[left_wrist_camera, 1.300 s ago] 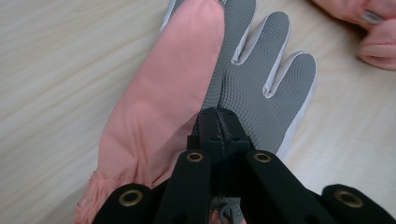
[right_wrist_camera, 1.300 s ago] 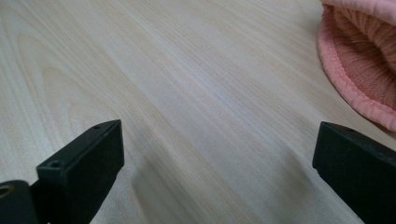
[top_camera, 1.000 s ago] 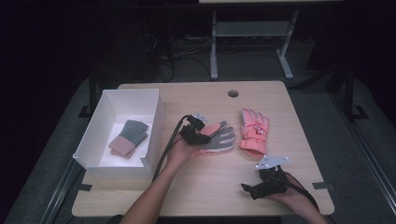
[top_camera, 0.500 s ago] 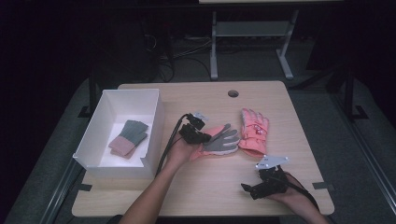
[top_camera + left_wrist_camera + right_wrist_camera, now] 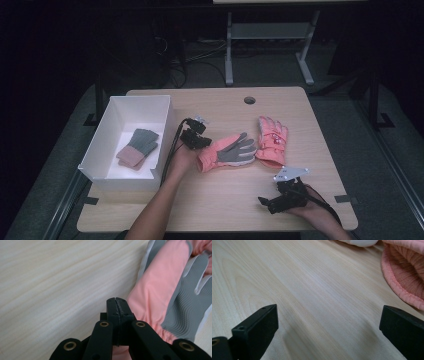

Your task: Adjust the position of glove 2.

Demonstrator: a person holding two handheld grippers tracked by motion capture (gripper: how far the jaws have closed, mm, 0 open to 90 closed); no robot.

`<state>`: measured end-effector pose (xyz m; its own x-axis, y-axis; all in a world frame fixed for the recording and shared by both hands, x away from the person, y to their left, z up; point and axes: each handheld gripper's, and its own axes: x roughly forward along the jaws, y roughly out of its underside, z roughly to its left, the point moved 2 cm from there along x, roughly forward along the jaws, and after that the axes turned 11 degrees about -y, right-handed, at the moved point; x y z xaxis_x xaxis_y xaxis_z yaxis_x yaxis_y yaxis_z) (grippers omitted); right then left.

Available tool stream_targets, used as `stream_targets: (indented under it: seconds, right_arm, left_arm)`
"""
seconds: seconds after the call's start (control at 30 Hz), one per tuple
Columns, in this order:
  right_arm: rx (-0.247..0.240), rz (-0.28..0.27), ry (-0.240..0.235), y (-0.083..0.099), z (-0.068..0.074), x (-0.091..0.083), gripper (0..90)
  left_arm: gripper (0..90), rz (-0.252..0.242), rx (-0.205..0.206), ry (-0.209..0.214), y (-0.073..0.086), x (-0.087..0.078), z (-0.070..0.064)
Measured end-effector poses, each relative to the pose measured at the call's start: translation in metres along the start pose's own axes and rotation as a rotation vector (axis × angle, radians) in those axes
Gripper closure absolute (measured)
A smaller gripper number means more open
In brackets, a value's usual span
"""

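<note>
The left gripper [image 5: 196, 138] has its jaws pressed together at the cuff of a pink and grey glove [image 5: 227, 153] lying palm up on the table [image 5: 220, 200]; whether fabric is pinched between them cannot be told. Likely it is bound for the white box [image 5: 100, 157], behind the fingers, where a folded glove [image 5: 137, 147] lies. The right gripper [image 5: 280, 200] rests wide open, a second pink glove [image 5: 272, 140] ahead. Nothing blocks the path.

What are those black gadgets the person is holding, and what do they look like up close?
They are two hand-held grippers. The left gripper is matte black, with flat squared fingers on hinged links set with brass-coloured rivets; a black cable trails from it. The right gripper is also black, with blocky fingers and a grey three-cornered plate on top. Both forearms are bare, without sleeves.
</note>
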<state>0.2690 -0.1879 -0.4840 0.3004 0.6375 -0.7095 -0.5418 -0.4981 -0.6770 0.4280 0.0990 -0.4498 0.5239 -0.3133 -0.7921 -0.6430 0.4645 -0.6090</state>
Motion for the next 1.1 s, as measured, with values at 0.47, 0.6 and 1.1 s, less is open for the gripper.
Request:
stream_targets:
  seconds: [0.47, 0.6, 1.1]
  right_arm:
    - [0.002, -0.011, 0.006, 0.000, 0.000, -0.003, 1.7]
    - [0.002, -0.008, 0.006, 0.000, 0.001, -0.003, 1.7]
    - [0.002, 0.008, -0.005, 0.001, 0.002, -0.001, 1.7]
  left_arm:
    - [89.7, 0.048, 0.072, 0.037, 0.031, -0.028, -0.023]
    - [89.7, 0.048, 0.090, 0.083, 0.040, -0.038, -0.030]
    - [89.7, 0.038, 0.160, 0.207, 0.044, -0.045, -0.068]
